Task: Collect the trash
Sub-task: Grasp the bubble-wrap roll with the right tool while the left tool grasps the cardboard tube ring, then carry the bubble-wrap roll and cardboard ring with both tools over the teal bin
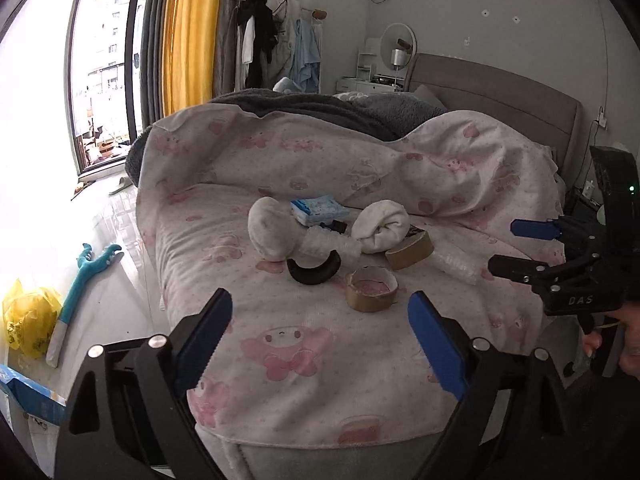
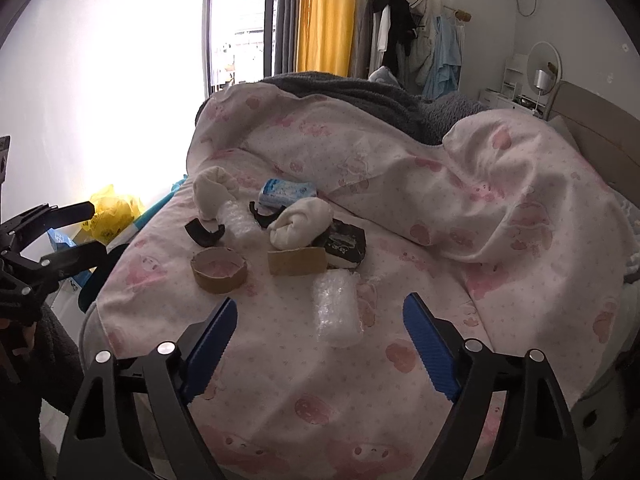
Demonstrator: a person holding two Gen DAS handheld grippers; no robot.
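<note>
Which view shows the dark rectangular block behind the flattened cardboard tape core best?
The right wrist view: the dark rectangular block lies open to the camera, its top face visible. In the left wrist view only a sliver peeks out between the rolled white cloth and the flattened cardboard tape core.

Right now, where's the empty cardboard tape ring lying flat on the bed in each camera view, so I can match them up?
Left wrist view: the cardboard tape ring lies just right of centre, between and beyond the open left gripper.
Right wrist view: the same ring lies left of centre, beyond the left finger of the open right gripper.
Shared landmark: the black curved piece sits just left of and beyond the ring in both views.
</note>
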